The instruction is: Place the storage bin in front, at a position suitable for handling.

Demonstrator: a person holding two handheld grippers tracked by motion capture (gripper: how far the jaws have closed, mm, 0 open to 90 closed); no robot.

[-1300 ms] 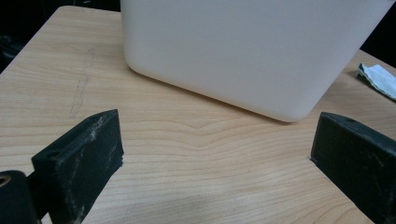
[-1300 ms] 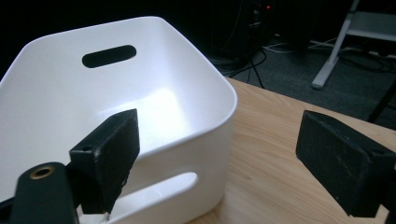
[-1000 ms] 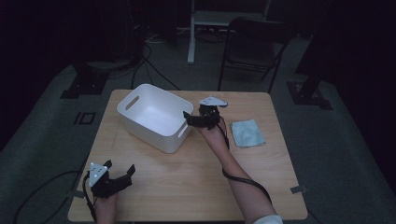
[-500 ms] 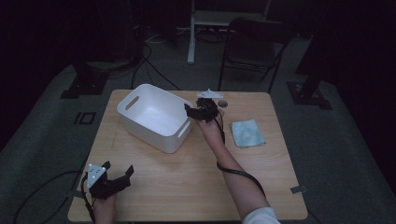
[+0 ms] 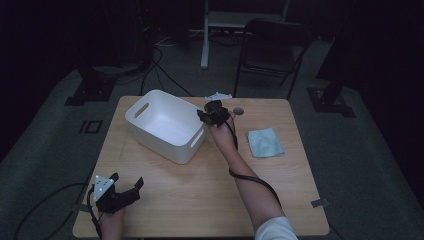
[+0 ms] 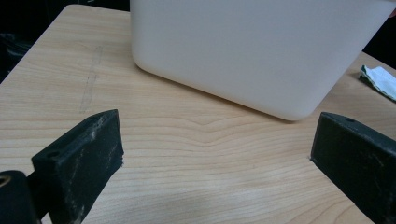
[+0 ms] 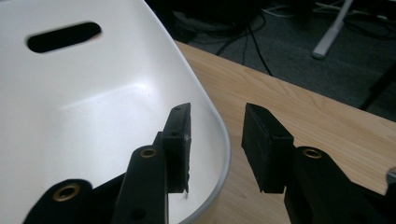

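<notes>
We cannot make out the small round thing [image 5: 238, 111] on the worktop [image 5: 210, 200]; the bin [image 6: 261, 51] runs past the left tool view's top edge.

We see two black handheld grippers: the left gripper [image 5: 125, 192] carries a grey three-cornered plate [image 5: 102, 185], the right gripper [image 5: 212, 114] shows brass-ringed screw holes [image 7: 148, 152], a black cable [image 5: 250, 177], and a white sleeve [image 5: 272, 231]

The bin [image 5: 167, 125] blocks the far-left part of the surface [image 5: 200, 190]; its open top gives free entry. Bare wood lies between it and the left gripper [image 5: 125, 190]. The cloth [image 5: 265, 142] lies flat at right, the coin [image 5: 238, 111] beyond, with passable gaps around both.
</notes>
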